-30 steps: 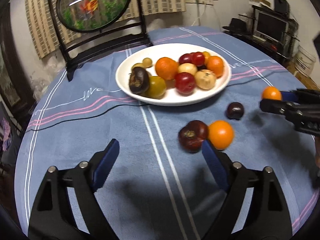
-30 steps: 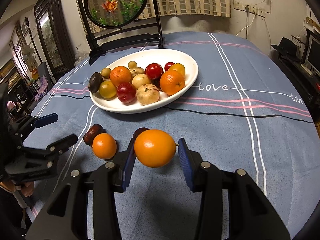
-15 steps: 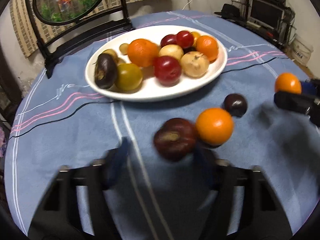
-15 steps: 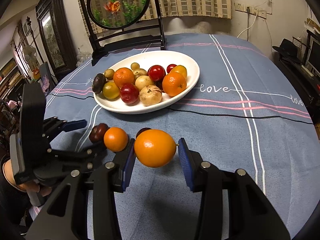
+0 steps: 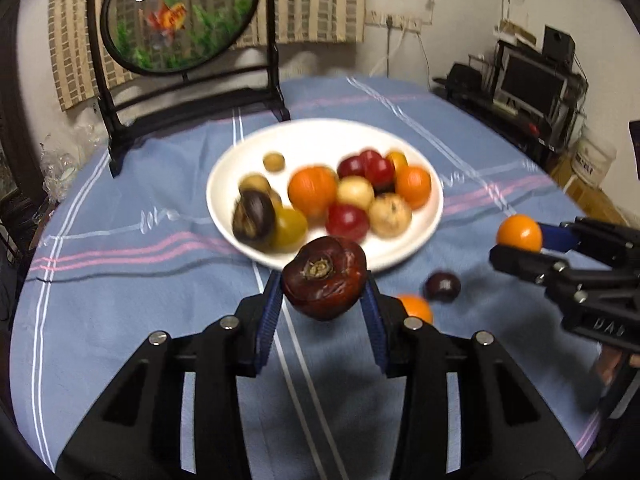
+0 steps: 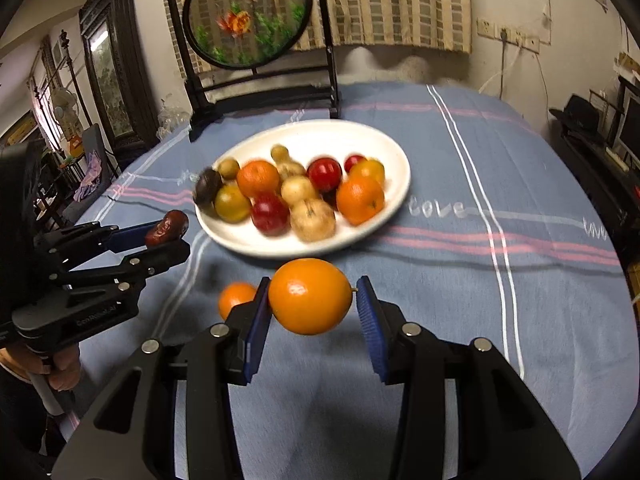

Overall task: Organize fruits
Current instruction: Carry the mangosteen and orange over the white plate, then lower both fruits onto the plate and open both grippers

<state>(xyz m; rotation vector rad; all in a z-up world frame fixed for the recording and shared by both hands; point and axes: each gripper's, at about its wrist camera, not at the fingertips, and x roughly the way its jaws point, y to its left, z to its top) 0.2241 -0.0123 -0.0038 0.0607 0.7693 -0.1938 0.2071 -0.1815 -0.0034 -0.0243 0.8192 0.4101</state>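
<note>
Two fruits ride above the blue striped tablecloth [image 6: 500,152] as I work the rig: my left gripper [image 5: 323,298] is clamped on a wrinkled dark-red fruit [image 5: 324,278], my right gripper [image 6: 310,300] on a smooth orange citrus [image 6: 310,295]. Ahead of both sits the white oval plate [image 5: 316,136], heaped with red, orange and yellow fruit. Just beyond my left fingers lie a small orange [image 5: 416,308] and a dark plum [image 5: 442,287]; nothing blocks the way to the plate.

Two wrist fisheyes — each angled down along its tool, close above the tablecloth [image 5: 120,280] — shared white plate [image 5: 320,136] ahead.
</note>
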